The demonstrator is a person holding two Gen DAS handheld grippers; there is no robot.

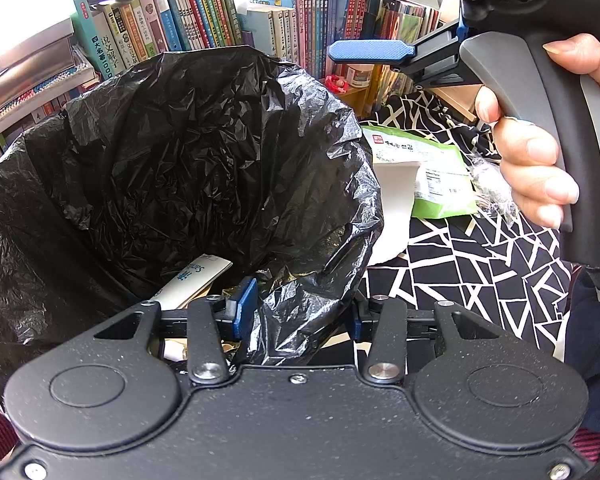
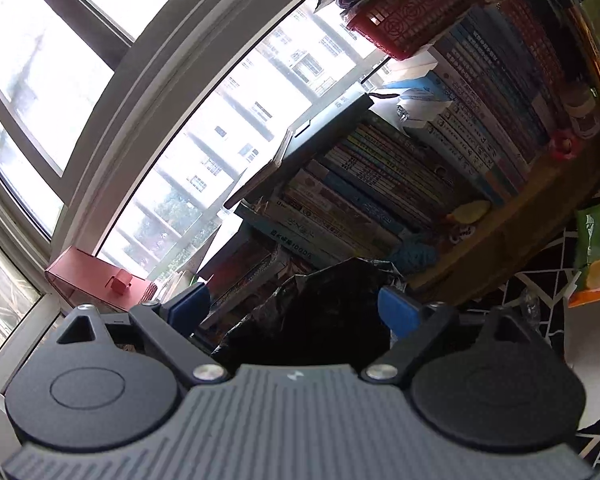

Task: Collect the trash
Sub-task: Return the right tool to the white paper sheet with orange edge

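Observation:
A bin lined with a black trash bag (image 1: 188, 152) fills the left wrist view. My left gripper (image 1: 302, 314) is at its near rim, with a fold of the bag pinched between the blue pads. A white paper packet (image 1: 196, 280) lies inside the bag. To the right, a green snack packet (image 1: 428, 168), a white paper (image 1: 396, 208) and a clear crumpled wrapper (image 1: 488, 180) lie on the patterned cloth. My right gripper (image 2: 292, 306) hangs open over the bag (image 2: 320, 300), holding nothing. A hand (image 1: 536, 152) grips its handle above the packet.
Shelves packed with books (image 1: 204, 20) stand right behind the bin. A red basket (image 2: 416, 8) sits on top of the books, and a pink shelf (image 2: 96, 276) stands by the window. The black-and-white cloth (image 1: 480, 272) covers the surface to the right.

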